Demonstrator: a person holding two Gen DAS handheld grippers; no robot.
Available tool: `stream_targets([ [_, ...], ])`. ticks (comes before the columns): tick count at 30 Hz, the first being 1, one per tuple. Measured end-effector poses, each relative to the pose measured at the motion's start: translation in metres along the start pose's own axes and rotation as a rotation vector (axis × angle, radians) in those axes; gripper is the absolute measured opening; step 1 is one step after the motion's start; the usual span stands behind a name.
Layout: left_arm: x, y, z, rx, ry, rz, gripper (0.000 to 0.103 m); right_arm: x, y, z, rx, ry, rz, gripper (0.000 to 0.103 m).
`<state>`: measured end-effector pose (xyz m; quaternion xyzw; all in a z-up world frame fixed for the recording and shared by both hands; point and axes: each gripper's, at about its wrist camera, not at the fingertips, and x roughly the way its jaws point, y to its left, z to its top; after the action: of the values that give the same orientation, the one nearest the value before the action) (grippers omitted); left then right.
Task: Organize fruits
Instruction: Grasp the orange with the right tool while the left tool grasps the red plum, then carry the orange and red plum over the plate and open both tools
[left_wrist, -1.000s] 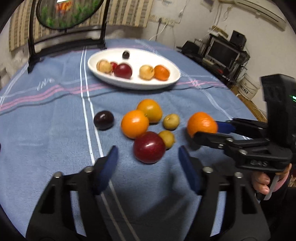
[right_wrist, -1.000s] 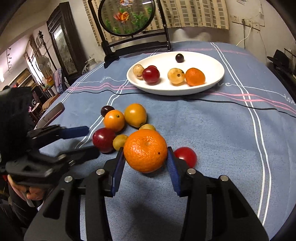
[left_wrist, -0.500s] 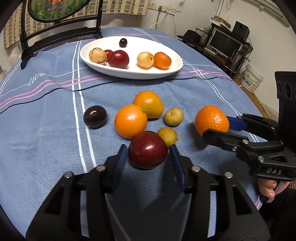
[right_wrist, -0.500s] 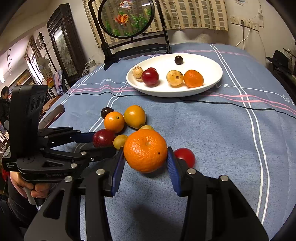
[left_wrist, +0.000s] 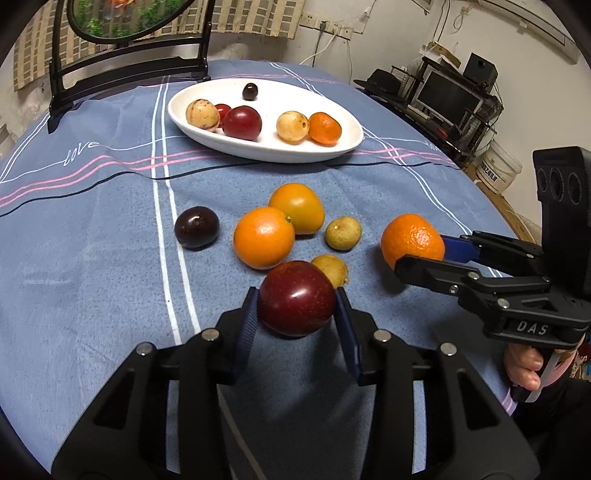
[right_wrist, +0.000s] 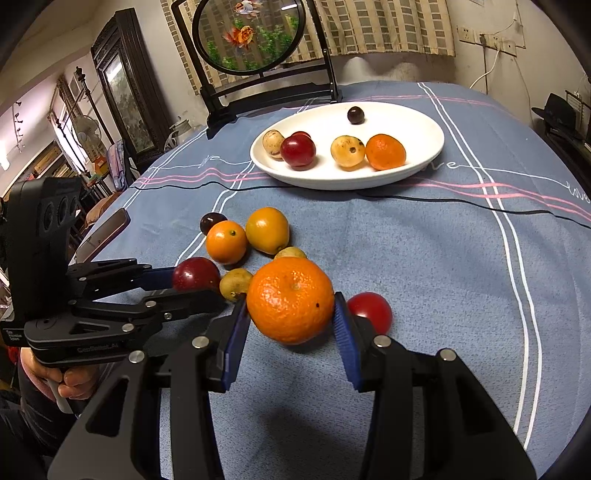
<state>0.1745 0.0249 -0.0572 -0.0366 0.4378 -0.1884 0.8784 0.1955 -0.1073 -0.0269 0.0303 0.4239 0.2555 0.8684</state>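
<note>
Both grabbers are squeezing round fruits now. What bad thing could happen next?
The dark red plum sits between the left gripper pads, whose jaws have just been closing; being round and smooth, it might slip out when lifted. The mandarin in the right gripper touches nothing else, but the small red fruit right behind one finger could get bumped and roll. The white plate is already crowded, so drops may knock fruit.

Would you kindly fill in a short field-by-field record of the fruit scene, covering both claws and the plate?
left claw: has just been closing, pads now pressing a dark red plum
right claw: shut on a mandarin
plate: white, oval, six fruits in it
loose fruit on cloth: dark plum, two oranges, two small yellow-green fruits, one small red fruit beside the mandarin
cloth: blue, striped
</note>
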Motion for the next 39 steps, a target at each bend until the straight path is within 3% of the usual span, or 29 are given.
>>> stream_targets([
  [6,-0.014,0.000,0.005,-0.007,-0.048,-0.001,0.041,-0.005,0.004,0.002,-0.020,-0.028,0.000,0.045],
  [14,-0.029,0.000,0.049,-0.007,-0.130,0.007,0.041,-0.025,0.003,0.030,-0.029,-0.130,0.009,0.045],
  [17,-0.027,-0.001,0.077,-0.027,-0.150,0.008,0.041,-0.030,-0.004,0.053,-0.028,-0.187,-0.025,0.045],
  [23,-0.001,-0.004,0.142,-0.070,-0.194,0.085,0.041,-0.005,-0.034,0.117,0.036,-0.295,-0.175,0.045],
  [30,0.055,0.003,0.191,-0.083,-0.141,0.171,0.041,0.050,-0.069,0.153,0.079,-0.237,-0.237,0.045],
  [39,0.097,0.024,0.201,-0.126,-0.065,0.209,0.041,0.080,-0.090,0.166,0.082,-0.146,-0.217,0.045],
])
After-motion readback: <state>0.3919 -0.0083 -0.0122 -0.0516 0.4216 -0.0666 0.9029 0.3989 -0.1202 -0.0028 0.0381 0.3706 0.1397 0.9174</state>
